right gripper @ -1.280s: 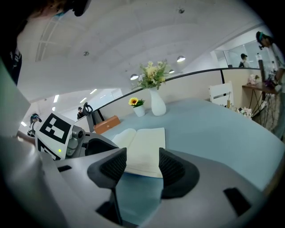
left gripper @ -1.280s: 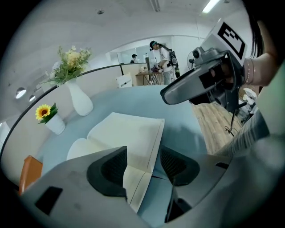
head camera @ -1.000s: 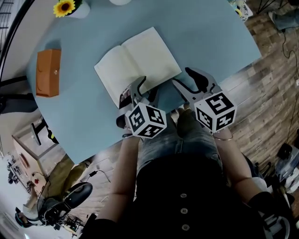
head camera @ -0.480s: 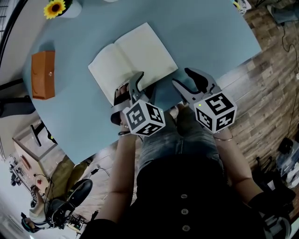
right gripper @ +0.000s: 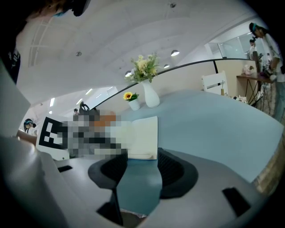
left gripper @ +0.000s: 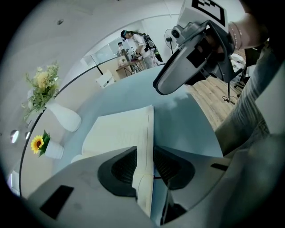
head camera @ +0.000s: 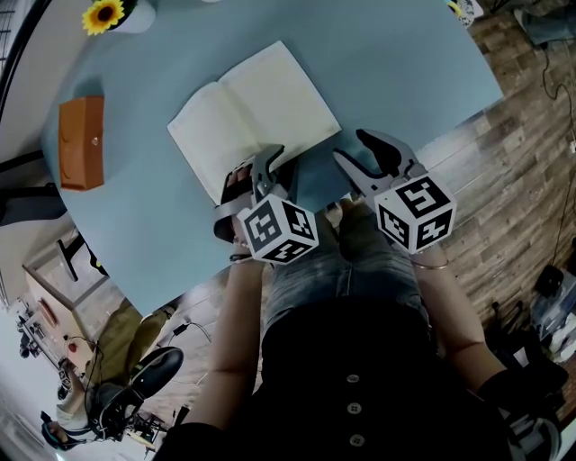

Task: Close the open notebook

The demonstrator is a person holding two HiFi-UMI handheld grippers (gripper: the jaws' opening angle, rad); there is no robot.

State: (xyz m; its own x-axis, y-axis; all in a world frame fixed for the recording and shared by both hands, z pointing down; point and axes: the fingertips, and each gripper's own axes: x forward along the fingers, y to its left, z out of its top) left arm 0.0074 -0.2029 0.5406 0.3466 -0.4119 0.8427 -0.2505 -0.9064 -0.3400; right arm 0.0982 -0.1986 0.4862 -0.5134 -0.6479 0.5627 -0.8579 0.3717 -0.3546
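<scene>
The open notebook (head camera: 247,112) lies flat on the light blue table (head camera: 405,54), cream pages up. My left gripper (head camera: 254,171) is at its near edge. In the left gripper view its jaws have just been closing, and the pads (left gripper: 122,167) now press the near right-hand edge of the notebook (left gripper: 120,133) between them. My right gripper (head camera: 355,149) hovers open over bare table just right of the notebook, with nothing between its fingers. From the right gripper view (right gripper: 141,167) the notebook (right gripper: 142,138) lies ahead and slightly left.
An orange box (head camera: 81,142) sits at the table's left side. A small sunflower vase (head camera: 106,15) and a white vase of flowers (right gripper: 149,95) stand at the far edge. The table's near edge runs just under both grippers, above the person's lap.
The left gripper has rolled a little and its jaws have narrowed onto the notebook's near edge. The right gripper has stayed put.
</scene>
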